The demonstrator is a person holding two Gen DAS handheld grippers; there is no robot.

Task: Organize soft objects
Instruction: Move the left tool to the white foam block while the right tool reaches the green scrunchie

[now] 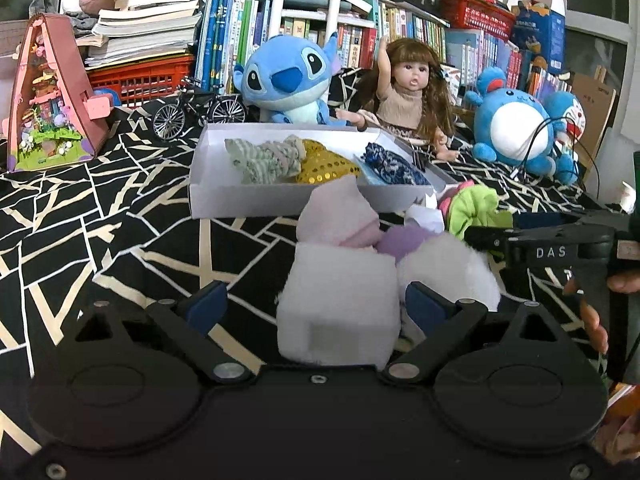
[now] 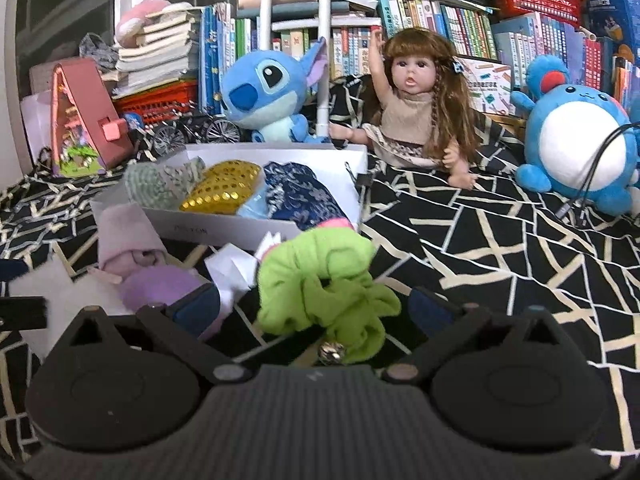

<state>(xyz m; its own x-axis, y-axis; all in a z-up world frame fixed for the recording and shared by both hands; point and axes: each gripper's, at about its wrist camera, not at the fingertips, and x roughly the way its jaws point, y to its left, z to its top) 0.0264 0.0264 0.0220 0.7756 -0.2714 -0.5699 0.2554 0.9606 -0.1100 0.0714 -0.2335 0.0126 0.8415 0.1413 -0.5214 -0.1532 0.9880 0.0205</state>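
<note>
White fluffy block (image 1: 340, 312) is sitting right between the left gripper (image 1: 316, 306) fingers, which are spread wide, not squeezing it. Right gripper (image 2: 316, 306) is gaping open too, around the green scrunchie (image 2: 324, 280). Both are lying just short of the white box (image 1: 280, 200) front edge, with bare patterned cloth (image 2: 500, 248) stretching off to the right.

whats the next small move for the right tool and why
Probably close the right tool on the green scrunchie. Its fingers stand open on either side of the scrunchie, which lies on the cloth just short of the white box that already holds other soft pieces. Lifting it into the box could follow.
</note>
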